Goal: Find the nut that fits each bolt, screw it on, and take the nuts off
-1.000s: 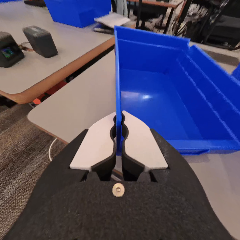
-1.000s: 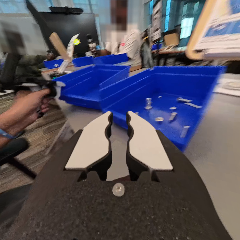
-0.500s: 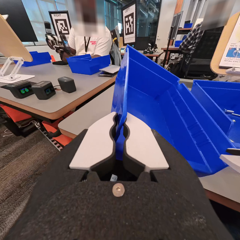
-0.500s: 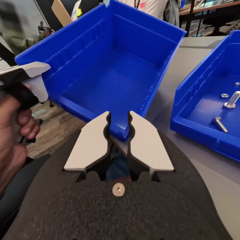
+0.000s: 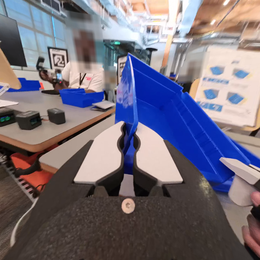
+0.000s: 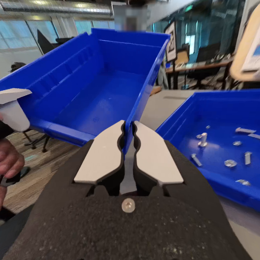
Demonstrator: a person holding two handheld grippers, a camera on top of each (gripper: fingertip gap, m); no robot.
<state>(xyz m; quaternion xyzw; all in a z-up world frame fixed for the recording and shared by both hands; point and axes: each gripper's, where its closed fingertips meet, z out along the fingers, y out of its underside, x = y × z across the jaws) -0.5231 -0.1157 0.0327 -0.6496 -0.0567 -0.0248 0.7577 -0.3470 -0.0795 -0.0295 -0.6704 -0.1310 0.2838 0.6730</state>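
Both my tongs, left (image 5: 130, 126) and right (image 6: 128, 123), were clamped on the empty blue plastic bin's (image 6: 98, 98) walls, holding it tilted off the table while the steel bolts and nuts (image 6: 202, 140) waited in the neighbouring blue bin (image 6: 182, 126), so setting it down seemed next.

The left gripper (image 5: 130, 127), with pale grey fingers on a black foam body, is clamped on the thin side wall of an empty blue plastic bin (image 5: 161, 112), which tilts steeply. The right gripper's grey finger (image 5: 239, 170) touches the bin's lower right rim. Beneath is a grey tabletop (image 5: 78, 149); three dark boxy devices (image 5: 29, 119) sit on a neighbouring table.
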